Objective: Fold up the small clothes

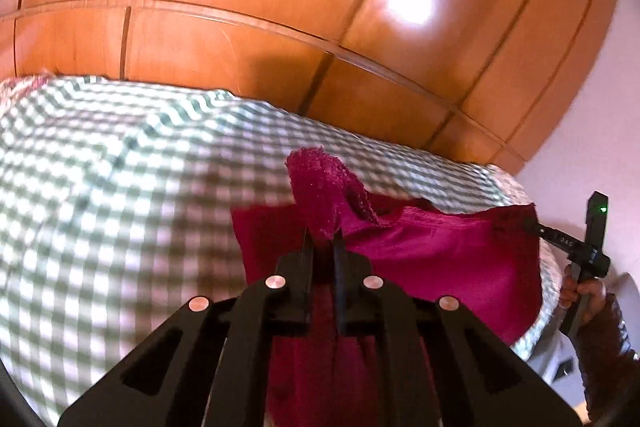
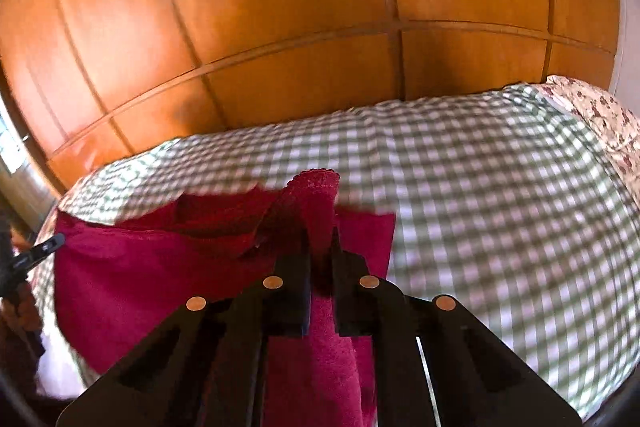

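A dark red terry cloth [image 1: 440, 251] hangs stretched between my two grippers above a bed. My left gripper [image 1: 322, 239] is shut on one corner of it, and the corner sticks up past the fingertips. In the left wrist view my right gripper [image 1: 532, 225] pinches the far corner at the right. In the right wrist view my right gripper [image 2: 320, 239] is shut on the red cloth [image 2: 132, 267], and my left gripper [image 2: 56, 241] pinches the far corner at the left. The cloth sags between them.
The bed has a green and white checked cover [image 1: 100, 187] [image 2: 500, 187]. A wooden panelled wardrobe [image 1: 280, 7] [image 2: 280, 7] stands behind it. A floral pillow [image 2: 600, 119] lies at the right. A white wall [image 1: 600, 107] is at the right.
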`<control>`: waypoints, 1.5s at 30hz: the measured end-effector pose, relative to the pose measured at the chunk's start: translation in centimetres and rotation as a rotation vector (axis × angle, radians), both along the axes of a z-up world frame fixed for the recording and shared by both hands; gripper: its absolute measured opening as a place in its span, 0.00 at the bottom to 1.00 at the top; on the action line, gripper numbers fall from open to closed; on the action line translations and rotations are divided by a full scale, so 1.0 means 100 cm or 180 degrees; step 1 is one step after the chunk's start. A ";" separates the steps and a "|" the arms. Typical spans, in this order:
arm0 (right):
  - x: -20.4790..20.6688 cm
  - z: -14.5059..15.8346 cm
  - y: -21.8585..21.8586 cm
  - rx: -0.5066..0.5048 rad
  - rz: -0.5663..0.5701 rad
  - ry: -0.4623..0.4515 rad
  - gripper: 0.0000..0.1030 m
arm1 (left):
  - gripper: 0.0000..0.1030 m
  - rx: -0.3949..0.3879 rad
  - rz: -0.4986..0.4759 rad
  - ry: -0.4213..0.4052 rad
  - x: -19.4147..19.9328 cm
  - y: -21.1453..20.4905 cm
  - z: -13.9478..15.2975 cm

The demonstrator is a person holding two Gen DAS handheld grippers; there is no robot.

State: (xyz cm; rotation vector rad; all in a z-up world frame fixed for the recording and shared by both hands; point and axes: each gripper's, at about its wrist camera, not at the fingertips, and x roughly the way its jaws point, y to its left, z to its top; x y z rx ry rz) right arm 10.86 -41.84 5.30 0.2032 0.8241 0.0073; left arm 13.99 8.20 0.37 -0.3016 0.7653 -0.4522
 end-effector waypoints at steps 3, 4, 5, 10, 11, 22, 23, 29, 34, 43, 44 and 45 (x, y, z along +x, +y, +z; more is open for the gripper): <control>0.039 -0.021 -0.010 0.0029 -0.0173 0.0123 0.06 | 0.07 0.0122 0.0108 0.0091 0.035 -0.009 -0.008; 0.048 -0.028 -0.011 0.0015 -0.0208 0.0168 0.06 | 0.07 0.0159 0.0139 0.0155 0.046 -0.012 -0.014; 0.059 -0.040 -0.011 -0.0032 -0.0254 0.0245 0.06 | 0.07 0.0218 0.0187 0.0248 0.059 -0.016 -0.023; 0.085 -0.094 -0.011 -0.0190 -0.0436 0.0609 0.06 | 0.07 0.0533 0.0272 0.0633 0.093 -0.033 -0.067; 0.086 -0.101 -0.011 -0.0199 -0.0443 0.0619 0.06 | 0.09 0.0550 0.0261 0.0698 0.096 -0.035 -0.074; 0.033 -0.050 0.005 -0.0192 -0.0315 0.0157 0.65 | 0.35 -0.0052 0.0188 0.0654 0.020 0.032 -0.051; 0.026 -0.047 0.011 -0.0176 -0.0272 0.0132 0.70 | 0.39 -0.0099 0.0132 0.0646 0.007 0.038 -0.051; -0.015 -0.056 0.056 -0.0122 0.0053 0.0179 0.70 | 0.58 -0.0306 -0.0259 0.0640 -0.072 0.050 -0.059; -0.021 -0.078 0.066 -0.0066 0.0001 0.0312 0.71 | 0.57 -0.0257 -0.0498 0.0668 -0.094 0.030 -0.075; -0.013 -0.094 0.048 0.0039 -0.0136 0.0391 0.69 | 0.06 0.0347 -0.0757 0.0447 -0.098 0.020 -0.067; -0.013 -0.095 0.050 -0.0004 -0.0137 0.0375 0.69 | 0.06 0.0410 -0.0774 0.0499 -0.096 0.017 -0.073; -0.013 -0.095 0.052 -0.0051 -0.0139 0.0367 0.69 | 0.07 0.0446 -0.0775 0.0574 -0.093 0.014 -0.081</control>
